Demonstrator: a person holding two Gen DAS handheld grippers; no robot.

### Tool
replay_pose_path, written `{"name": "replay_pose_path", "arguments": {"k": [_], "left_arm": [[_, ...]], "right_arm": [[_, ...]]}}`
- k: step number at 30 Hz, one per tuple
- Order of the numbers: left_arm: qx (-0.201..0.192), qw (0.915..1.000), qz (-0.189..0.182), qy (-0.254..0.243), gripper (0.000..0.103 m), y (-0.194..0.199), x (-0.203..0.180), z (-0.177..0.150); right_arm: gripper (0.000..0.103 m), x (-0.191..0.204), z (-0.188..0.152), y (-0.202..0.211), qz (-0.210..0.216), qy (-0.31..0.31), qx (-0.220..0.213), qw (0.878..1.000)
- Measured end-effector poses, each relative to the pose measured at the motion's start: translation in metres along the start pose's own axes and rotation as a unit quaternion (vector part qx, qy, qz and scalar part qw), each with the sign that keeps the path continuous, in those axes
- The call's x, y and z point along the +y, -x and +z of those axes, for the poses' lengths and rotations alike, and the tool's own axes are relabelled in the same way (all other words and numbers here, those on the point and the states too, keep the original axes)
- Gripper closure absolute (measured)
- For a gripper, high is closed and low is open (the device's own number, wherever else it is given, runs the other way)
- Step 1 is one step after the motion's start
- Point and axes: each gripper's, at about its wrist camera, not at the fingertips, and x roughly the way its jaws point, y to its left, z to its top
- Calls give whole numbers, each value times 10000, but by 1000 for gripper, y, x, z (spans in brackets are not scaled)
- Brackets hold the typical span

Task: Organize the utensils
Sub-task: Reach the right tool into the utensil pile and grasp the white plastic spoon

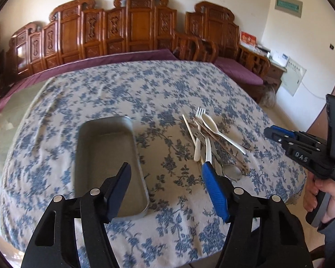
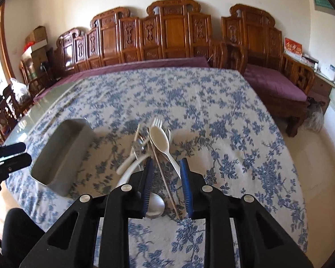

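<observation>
Room: carved brown wooden benches (image 2: pixel 174 33) with purple cushions stand along the far cream wall.
Surface: table under a white cloth with blue flower print (image 1: pixel 127 89), spread flat.
Container: grey rectangular metal tray (image 1: pixel 107 156), near left on the cloth, long side running near to far; nothing visible inside it.
Utensils: mixed pile (image 2: pixel 149 143) just right of the tray, not touching it. White plastic spoon (image 2: pixel 159 137) lies on top, white plastic fork (image 2: pixel 156 121) at the far end, metal spoon (image 2: pixel 155 207) nearest, thin pale chopsticks (image 2: pixel 165 181) across the pile.
Left gripper (image 1: pixel 166 169): jaws spread, nothing between them, hovering over the tray's near right corner.
Right gripper (image 2: pixel 166 164): jaws narrowly parted above the pile's near end, the chopsticks and white handle seen between them; pads press on nothing. A hand (image 1: pixel 319 192) holds its grip.
</observation>
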Motion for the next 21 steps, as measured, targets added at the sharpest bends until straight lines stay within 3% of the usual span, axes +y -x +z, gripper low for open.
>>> {"name": "replay_pose_path", "arguments": {"k": [4, 11, 19, 21], "left_arm": [[187, 9998, -28, -92, 46, -25, -9, 4], [513, 9985, -173, -126, 50, -61, -17, 7], [563, 9979, -282, -159, 50, -78, -29, 10], [568, 9978, -271, -184, 50, -82, -30, 11]], "right_arm": [[78, -17, 2, -35, 217, -88, 405, 9989], [78, -24, 16, -92, 470, 353, 971, 9935], [78, -11, 11, -129, 630, 725, 1292, 9869], [89, -11, 9, -130, 710, 704, 1313, 9863]]}}
